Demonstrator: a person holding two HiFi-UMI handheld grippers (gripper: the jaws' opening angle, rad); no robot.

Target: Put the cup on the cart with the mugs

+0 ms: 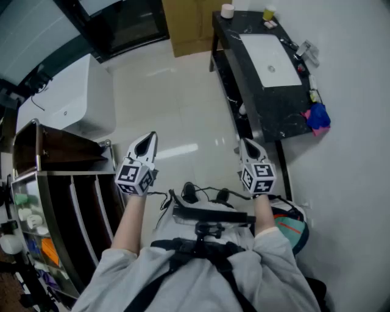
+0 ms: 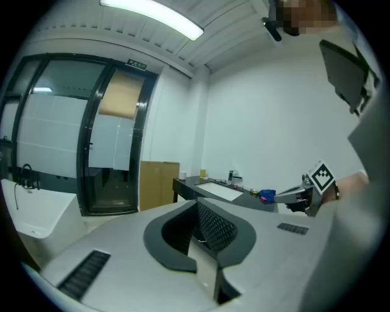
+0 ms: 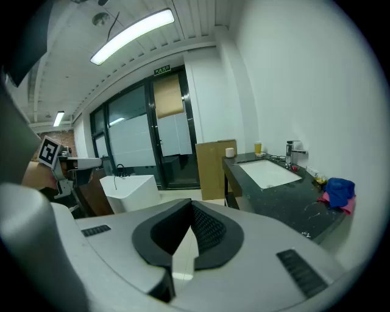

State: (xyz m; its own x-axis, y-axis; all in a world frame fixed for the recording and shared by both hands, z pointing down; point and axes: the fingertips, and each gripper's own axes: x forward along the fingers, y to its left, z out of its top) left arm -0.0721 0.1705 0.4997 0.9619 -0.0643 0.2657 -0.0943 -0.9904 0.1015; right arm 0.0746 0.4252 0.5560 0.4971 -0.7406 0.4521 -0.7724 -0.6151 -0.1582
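A white cup (image 1: 226, 10) stands at the far end of a black counter (image 1: 277, 106); it also shows in the right gripper view (image 3: 230, 152) and the left gripper view (image 2: 183, 175). A yellow cup (image 1: 269, 13) stands near it. The cart (image 1: 61, 173) is at my left, with mugs (image 1: 25, 213) on its shelf. My left gripper (image 1: 148, 141) and right gripper (image 1: 247, 145) are held in front of the person's body, over the floor, far from cup and cart. Both are shut and empty (image 2: 196, 207) (image 3: 190, 207).
A white sink (image 1: 271, 61) is set in the counter, with a tap (image 1: 306, 50) and a blue cloth (image 1: 318, 116) beside it. A white tub (image 1: 73, 103) stands beyond the cart. A cardboard box (image 1: 189, 24) leans by dark glass doors (image 1: 122, 21).
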